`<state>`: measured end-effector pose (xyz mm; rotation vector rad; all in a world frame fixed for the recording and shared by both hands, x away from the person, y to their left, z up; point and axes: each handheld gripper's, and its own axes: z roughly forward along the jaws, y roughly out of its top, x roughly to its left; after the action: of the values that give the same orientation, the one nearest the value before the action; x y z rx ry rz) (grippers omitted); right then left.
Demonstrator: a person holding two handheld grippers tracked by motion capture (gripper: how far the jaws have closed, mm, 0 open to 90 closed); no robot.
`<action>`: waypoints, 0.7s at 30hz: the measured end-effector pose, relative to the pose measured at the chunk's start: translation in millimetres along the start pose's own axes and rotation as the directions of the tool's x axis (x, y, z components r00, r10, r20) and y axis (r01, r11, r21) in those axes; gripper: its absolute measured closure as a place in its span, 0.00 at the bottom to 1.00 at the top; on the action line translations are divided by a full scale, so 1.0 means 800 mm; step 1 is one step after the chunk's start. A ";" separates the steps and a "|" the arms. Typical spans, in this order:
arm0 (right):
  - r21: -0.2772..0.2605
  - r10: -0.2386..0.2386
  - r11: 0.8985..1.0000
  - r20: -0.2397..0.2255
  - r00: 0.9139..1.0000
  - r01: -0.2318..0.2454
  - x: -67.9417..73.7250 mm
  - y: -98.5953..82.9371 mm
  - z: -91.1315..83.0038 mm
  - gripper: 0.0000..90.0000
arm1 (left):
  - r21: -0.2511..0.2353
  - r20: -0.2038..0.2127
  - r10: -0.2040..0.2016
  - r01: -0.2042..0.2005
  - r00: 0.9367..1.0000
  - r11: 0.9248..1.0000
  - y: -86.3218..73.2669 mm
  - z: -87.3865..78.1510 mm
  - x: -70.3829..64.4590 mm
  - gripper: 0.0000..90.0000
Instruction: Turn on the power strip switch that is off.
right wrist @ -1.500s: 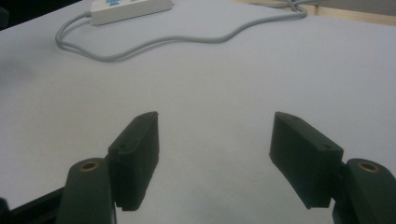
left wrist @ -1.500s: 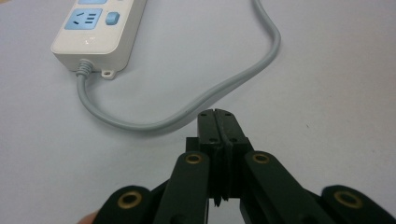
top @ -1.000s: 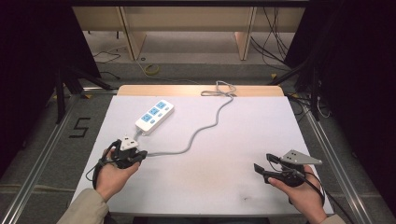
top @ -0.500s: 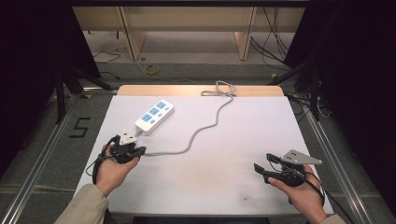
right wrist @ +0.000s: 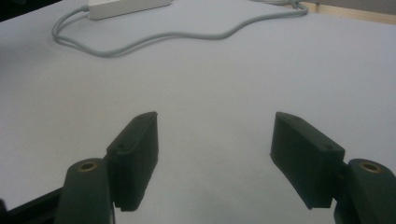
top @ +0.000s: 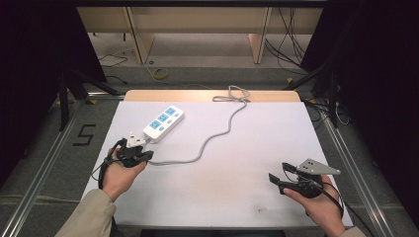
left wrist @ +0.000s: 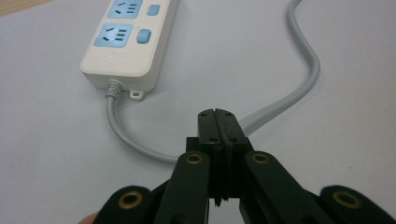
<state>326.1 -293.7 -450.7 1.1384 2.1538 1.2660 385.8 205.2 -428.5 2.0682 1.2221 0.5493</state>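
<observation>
While I watch from the high view, my left hand-held gripper [top: 144,156] sits near the left edge of the white desk [top: 247,148], just in front of a white power strip [top: 163,121] with blue sockets. In the left gripper view its black jaws are pressed fully together with nothing between them, hovering above the grey cord [left wrist: 299,88] where it loops out of the strip's near end. My right hand-held gripper [top: 276,178] rests near the desk's right front corner, well apart from the strip, its jaws spread wide and empty.

I judge the strip to be light, rigid plastic with smooth, somewhat slippery faces; gripping across its narrow sides should hold best. The cord looks soft and springy, so it would drag and tug on the strip when moved. Its far end bunches at the desk's back edge, and I cannot quite tell whether a plug lies there.

Compared with a second ago, my left hand has shifted slightly; the strip, the cord and my right hand lie as they were.
</observation>
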 end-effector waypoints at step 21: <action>0.004 0.000 1.000 -0.002 1.000 0.000 0.001 0.000 0.002 0.36 | 0.010 -0.024 0.003 -0.003 1.000 1.000 0.016 0.013 0.017 1.00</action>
<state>326.2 -292.4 -451.6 1.1397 2.1588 1.2633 406.8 209.5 -426.0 2.0778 1.2376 0.5719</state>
